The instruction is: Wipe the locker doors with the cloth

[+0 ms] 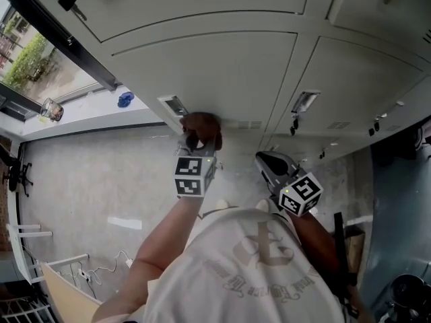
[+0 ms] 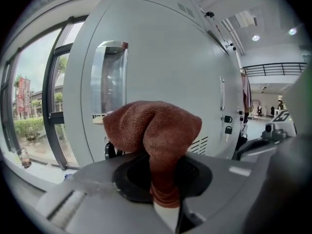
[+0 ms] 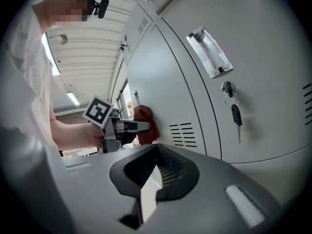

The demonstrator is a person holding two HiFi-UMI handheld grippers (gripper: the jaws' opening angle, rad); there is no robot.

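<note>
On the locker door (image 2: 161, 57), cloth (image 2: 151, 126) in left gripper (image 1: 195, 143), jaws' tips hidden.

A person wears a white short-sleeved T-shirt (image 1: 256, 281) printed with a faded grey-beige round emblem (image 1: 259, 244) and a curved line of lettering below it. A dark head mount (image 3: 97, 4) with a small black camera is worn on the head. The left tongs (image 1: 195, 140) carry a white marker cube (image 1: 190, 175) with black square patterns and a tiny green light. The right tongs (image 1: 261, 159) are dark grey, with a matching second cube (image 1: 301, 194). Seen up close, each tongs housing (image 2: 87, 199) is matte grey, with a dark oval recess (image 2: 129, 177), a pale rectangular inset (image 2: 240, 170) and a white inner pad (image 2: 165, 217).
</note>
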